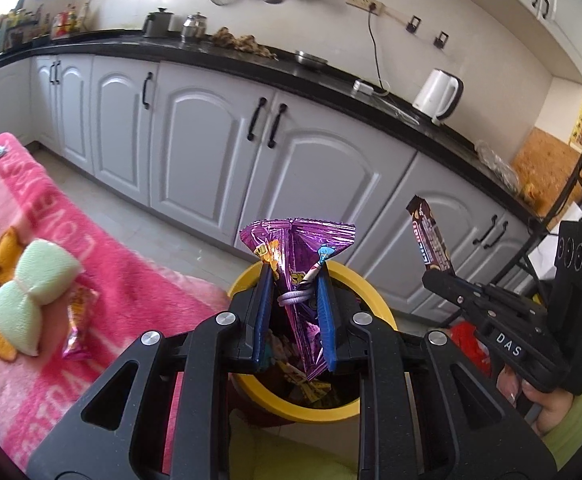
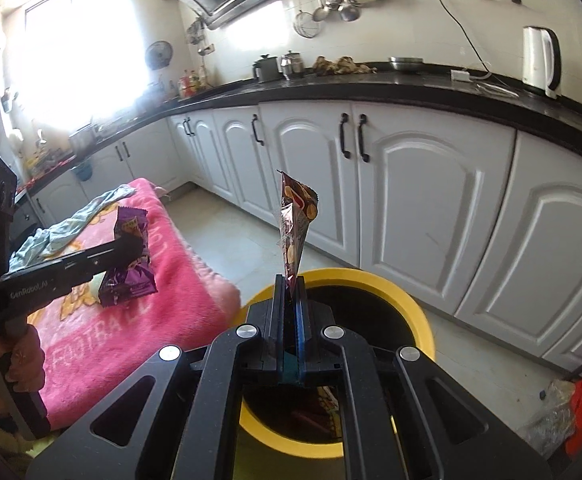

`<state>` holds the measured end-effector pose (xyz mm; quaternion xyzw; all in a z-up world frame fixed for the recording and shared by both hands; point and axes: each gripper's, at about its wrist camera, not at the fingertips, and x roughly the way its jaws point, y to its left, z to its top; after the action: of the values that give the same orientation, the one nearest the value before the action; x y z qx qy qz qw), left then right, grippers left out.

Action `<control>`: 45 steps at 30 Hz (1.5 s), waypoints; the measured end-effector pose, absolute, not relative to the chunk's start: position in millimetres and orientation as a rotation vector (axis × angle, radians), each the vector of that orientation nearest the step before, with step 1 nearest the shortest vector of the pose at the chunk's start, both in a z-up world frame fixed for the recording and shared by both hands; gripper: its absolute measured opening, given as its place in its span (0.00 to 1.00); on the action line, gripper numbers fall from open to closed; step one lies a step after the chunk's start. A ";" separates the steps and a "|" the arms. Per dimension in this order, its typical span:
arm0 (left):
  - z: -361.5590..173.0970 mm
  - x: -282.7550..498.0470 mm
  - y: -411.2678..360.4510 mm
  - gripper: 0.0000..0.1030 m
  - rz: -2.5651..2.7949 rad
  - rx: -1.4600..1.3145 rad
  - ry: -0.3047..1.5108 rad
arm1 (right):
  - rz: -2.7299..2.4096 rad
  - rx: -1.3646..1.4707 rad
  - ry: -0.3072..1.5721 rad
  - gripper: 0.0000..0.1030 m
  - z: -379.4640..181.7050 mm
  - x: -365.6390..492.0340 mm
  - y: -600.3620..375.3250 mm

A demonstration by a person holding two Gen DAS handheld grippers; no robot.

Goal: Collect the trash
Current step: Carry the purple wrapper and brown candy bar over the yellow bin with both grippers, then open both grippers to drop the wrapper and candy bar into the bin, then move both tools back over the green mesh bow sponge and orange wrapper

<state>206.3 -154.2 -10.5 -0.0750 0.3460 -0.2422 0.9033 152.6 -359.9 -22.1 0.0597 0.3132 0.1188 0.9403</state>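
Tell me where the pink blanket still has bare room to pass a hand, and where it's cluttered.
Free: the pink blanket between the purple wrapper and the edge by the yellow bin. Crowded: the green sponge bow with a small candy wrapper beside it, and the blue cloth at the far end.

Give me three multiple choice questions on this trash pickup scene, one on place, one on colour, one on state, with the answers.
1. Where is the green sponge?
A. on the pink blanket
B. in the bin
C. on the counter

2. What colour is the bin's rim?
A. red
B. yellow
C. white

3. What is the left gripper doing?
A. open, empty
B. shut, empty
C. shut on a purple wrapper

Answers: 1 A, it lies on the pink blanket; 2 B, the ring is yellow; 3 C, the purple wrapper sticks up from its jaws.
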 end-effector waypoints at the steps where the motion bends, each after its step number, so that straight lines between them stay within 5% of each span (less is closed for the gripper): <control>1: -13.3 207.1 -158.4 0.15 -0.504 -0.148 0.721 | 0.235 0.128 0.644 0.04 -24.8 153.4 -364.0; 24: -68.6 238.5 -208.4 0.15 -0.569 -0.116 0.858 | 0.204 0.234 0.829 0.05 -91.7 177.5 -396.5; 26: -71.3 240.4 -208.9 0.16 -0.568 -0.120 0.867 | 0.196 0.249 0.846 0.13 -96.1 179.6 -398.8; 29: -74.2 242.2 -206.7 0.45 -0.548 -0.125 0.875 | 0.161 0.269 0.857 0.41 -101.1 180.8 -404.9; 38: -67.2 242.5 -183.4 0.73 -0.490 -0.162 0.844 | 0.138 0.291 0.828 0.44 -95.4 177.5 -410.4; 45: -54.9 235.7 -164.3 0.86 -0.460 -0.183 0.800 | 0.152 0.273 0.800 0.53 -85.3 174.2 -402.8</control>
<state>235.7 -164.3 -54.9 -0.0881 0.3854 -0.2218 0.8914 174.2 -402.8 -85.3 0.1323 0.3877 0.0736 0.9093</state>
